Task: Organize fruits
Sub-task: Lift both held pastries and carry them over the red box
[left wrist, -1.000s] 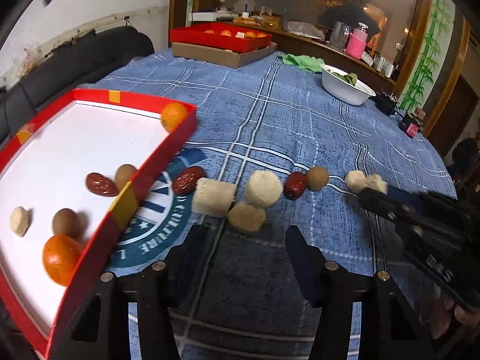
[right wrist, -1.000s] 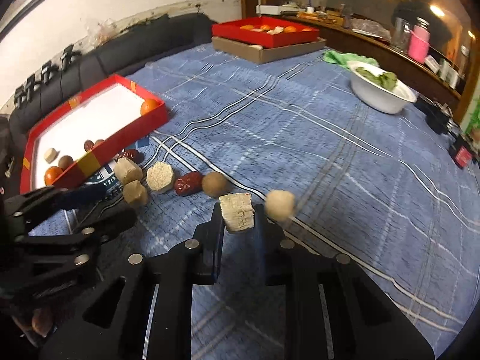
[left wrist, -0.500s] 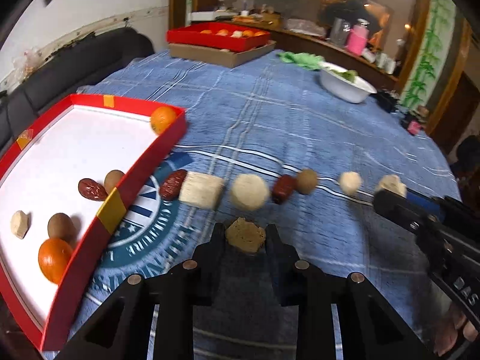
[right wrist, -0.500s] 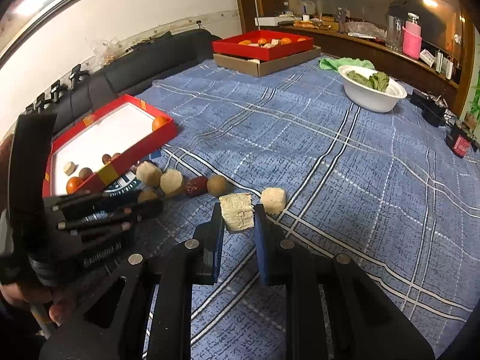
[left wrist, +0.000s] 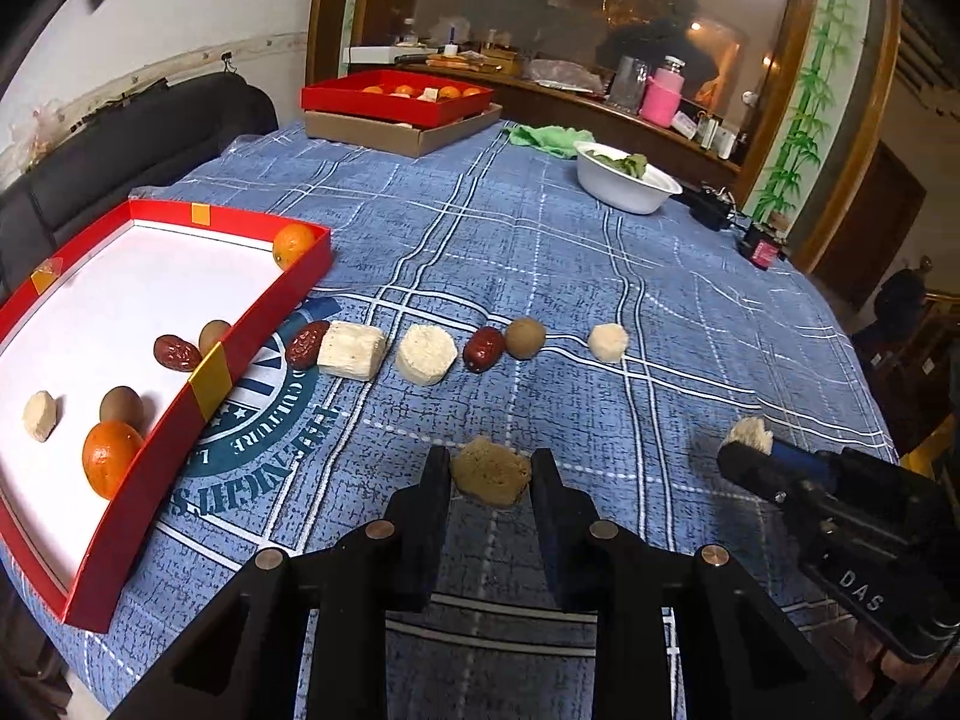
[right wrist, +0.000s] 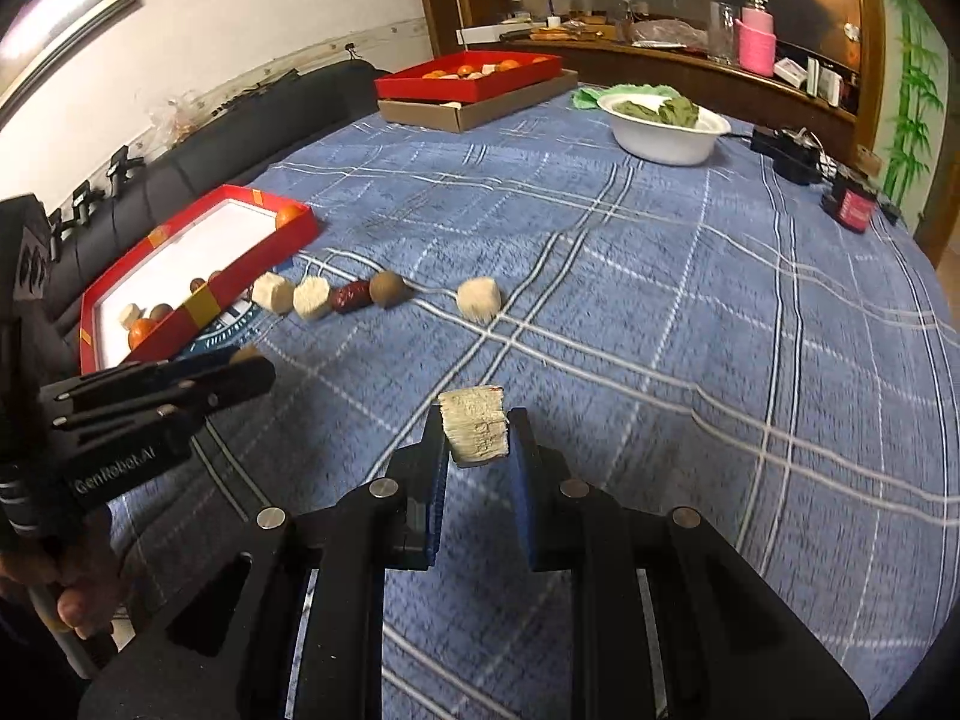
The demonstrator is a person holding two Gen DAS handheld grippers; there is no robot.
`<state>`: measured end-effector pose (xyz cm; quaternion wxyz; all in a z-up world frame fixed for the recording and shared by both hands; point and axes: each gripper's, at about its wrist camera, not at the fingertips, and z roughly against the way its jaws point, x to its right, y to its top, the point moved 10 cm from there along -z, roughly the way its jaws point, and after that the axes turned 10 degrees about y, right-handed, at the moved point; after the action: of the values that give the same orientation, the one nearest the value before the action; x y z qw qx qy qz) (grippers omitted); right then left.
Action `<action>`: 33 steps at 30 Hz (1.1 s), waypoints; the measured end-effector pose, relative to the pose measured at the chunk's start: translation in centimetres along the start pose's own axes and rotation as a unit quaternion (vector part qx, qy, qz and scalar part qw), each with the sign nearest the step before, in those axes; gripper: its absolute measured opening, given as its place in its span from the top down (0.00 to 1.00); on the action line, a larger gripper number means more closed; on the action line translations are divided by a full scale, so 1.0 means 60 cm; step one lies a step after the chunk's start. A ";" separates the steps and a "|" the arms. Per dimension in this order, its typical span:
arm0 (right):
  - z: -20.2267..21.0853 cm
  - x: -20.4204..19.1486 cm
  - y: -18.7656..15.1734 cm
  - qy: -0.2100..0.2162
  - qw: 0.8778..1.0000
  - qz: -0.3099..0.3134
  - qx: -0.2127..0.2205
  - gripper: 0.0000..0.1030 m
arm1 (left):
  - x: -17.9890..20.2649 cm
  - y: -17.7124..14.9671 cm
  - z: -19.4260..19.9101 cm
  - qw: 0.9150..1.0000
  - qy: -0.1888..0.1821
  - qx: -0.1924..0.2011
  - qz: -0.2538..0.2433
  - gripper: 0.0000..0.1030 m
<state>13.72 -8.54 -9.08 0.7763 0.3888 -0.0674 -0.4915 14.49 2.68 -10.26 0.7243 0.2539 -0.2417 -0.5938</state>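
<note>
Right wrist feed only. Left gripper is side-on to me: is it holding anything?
Observer: Yes. The left gripper is shut on a brownish chunk.
Operator: Any date inside the near red tray? Its wall blocks me.
Observer: One red date lies in the red tray, close to the wall, beside a brown round fruit.
</note>
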 end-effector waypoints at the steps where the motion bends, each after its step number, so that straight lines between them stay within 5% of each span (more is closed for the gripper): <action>1: 0.001 -0.001 -0.003 -0.002 1.000 0.000 -0.001 0.83 | 0.000 0.001 0.002 1.000 -0.001 0.002 0.000 0.75; 33: 0.000 -0.092 0.028 0.019 0.999 0.040 0.010 0.83 | -0.069 0.030 0.102 0.997 -0.001 0.071 0.038 0.75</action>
<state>12.13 -3.70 -6.43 0.7925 0.4031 -0.0735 -0.4518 11.12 6.56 -4.66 0.7258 0.2950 -0.2938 -0.5476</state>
